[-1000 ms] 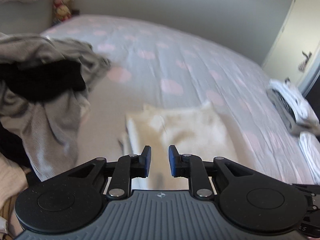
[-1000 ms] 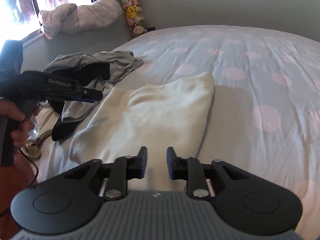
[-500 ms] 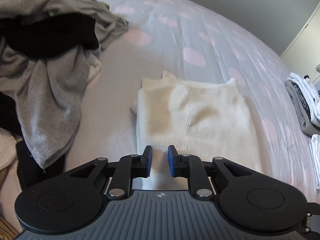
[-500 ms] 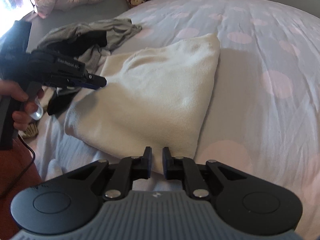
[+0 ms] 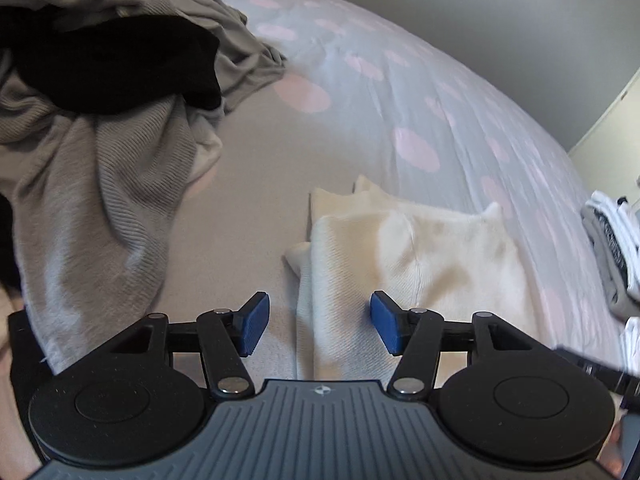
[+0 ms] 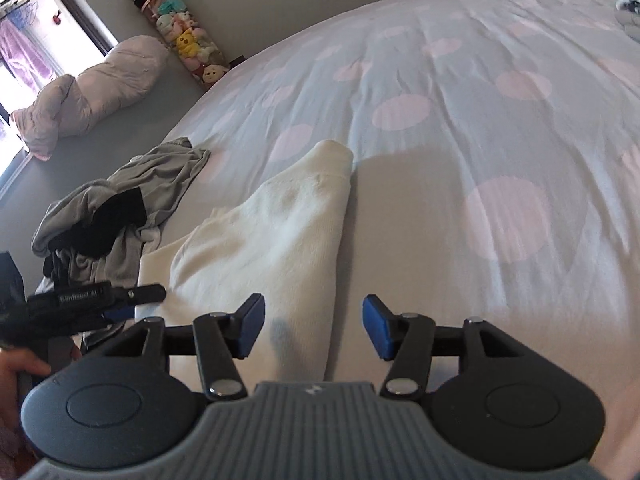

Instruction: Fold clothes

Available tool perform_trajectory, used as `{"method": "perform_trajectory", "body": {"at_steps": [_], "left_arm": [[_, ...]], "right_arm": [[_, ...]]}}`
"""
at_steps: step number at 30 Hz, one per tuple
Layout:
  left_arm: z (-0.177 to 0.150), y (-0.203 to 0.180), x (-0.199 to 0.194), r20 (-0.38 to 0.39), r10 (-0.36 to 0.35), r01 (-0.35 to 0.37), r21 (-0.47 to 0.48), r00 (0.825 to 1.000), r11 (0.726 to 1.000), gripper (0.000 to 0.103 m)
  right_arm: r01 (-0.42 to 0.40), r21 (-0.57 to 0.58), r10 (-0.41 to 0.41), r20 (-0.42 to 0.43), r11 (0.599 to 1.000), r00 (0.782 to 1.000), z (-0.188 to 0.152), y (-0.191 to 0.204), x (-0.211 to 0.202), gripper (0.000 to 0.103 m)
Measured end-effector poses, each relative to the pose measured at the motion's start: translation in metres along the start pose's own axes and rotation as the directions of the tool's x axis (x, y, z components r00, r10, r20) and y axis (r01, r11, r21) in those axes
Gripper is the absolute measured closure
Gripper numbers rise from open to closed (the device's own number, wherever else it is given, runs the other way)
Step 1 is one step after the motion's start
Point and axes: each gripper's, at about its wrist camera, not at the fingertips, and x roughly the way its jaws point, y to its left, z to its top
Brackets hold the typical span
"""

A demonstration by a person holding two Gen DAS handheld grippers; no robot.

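**A:** Both tools are low over the bed (image 6: 500, 80) now. The left hand-held gripper (image 5: 318, 326) has its jaws opening, blue pads standing apart, with the near left edge of the cream sweater (image 5: 412, 256) lying below the gap — nothing pinched that I can see.

**B:** Same on the other side. The right hand-held gripper (image 6: 312, 326) is opening too, and the sweater's right-hand edge runs beneath the space between its pads. The cloth lies slack on the bed, so no grip there either.

**A:** And where's the garment? Flat on the spotted cover, already doubled into a narrow panel, with its far corners pointing away from us. The heap of grey and black clothes (image 5: 100, 92) sits just off to the left, apart from it.

**B:** So which step do you make this?

**A:** I'd call it the start of a fresh fold — each tool lined up on a near corner, ready to take hold. From the right wrist view the left tool (image 6: 96, 300) sits at the sweater's opposite edge, so they bracket the near hem.

**B:** Next move, then?

**A:** Drop the pads onto the hem, close on all the layers at once, then lift both corners evenly and carry them towards the far edge. Catch one layer only and, I reckon, the panel would splay open.
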Motion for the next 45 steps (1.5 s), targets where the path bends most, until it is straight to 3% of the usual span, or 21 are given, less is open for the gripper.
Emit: {"method": "perform_trajectory", "body": {"at_steps": [5, 12, 17, 22, 26, 32, 37, 40, 45], "left_arm": [[0.000, 0.002, 0.013, 0.017, -0.034, 0.033, 0.022, 0.999, 0.999, 0.043], [0.004, 0.004, 0.026, 0.027, -0.086, 0.086, 0.013, 0.996, 0.996, 0.046], [0.008, 0.006, 0.032, 0.042, -0.117, 0.117, 0.004, 0.992, 0.993, 0.056], [0.010, 0.008, 0.032, 0.040, -0.162, 0.163, -0.013, 0.986, 0.987, 0.078], [0.012, 0.008, 0.030, 0.051, -0.167, 0.168, -0.008, 0.985, 0.986, 0.083], [0.014, 0.000, 0.017, 0.093, -0.173, 0.171, 0.030, 0.981, 0.985, 0.086], [0.014, -0.020, -0.004, 0.145, -0.192, 0.178, 0.108, 0.970, 0.978, 0.087], [0.013, -0.035, -0.021, 0.187, -0.219, 0.196, 0.137, 0.958, 0.971, 0.087], [0.014, -0.075, -0.055, 0.249, -0.297, 0.243, 0.227, 0.922, 0.943, 0.087]], "right_arm": [[-0.052, 0.074, 0.054, -0.017, 0.996, 0.998, 0.012, -0.015, 0.029, 0.045], [-0.172, 0.143, 0.173, 0.001, 0.975, 0.985, 0.008, -0.035, 0.047, 0.047], [-0.221, 0.183, 0.223, 0.011, 0.958, 0.975, 0.011, -0.043, 0.055, 0.063], [-0.270, 0.232, 0.273, 0.019, 0.935, 0.962, 0.011, -0.048, 0.062, 0.080], [-0.293, 0.239, 0.292, 0.039, 0.926, 0.956, 0.011, -0.048, 0.060, 0.085], [-0.313, 0.175, 0.298, 0.109, 0.934, 0.948, 0.015, -0.028, 0.035, 0.087], [-0.282, 0.144, 0.261, 0.149, 0.948, 0.954, 0.011, -0.013, 0.002, 0.088], [-0.272, 0.135, 0.246, 0.179, 0.953, 0.953, 0.009, -0.007, -0.024, 0.089], [-0.250, 0.113, 0.216, 0.252, 0.962, 0.943, 0.008, -0.006, -0.081, 0.089]]}}
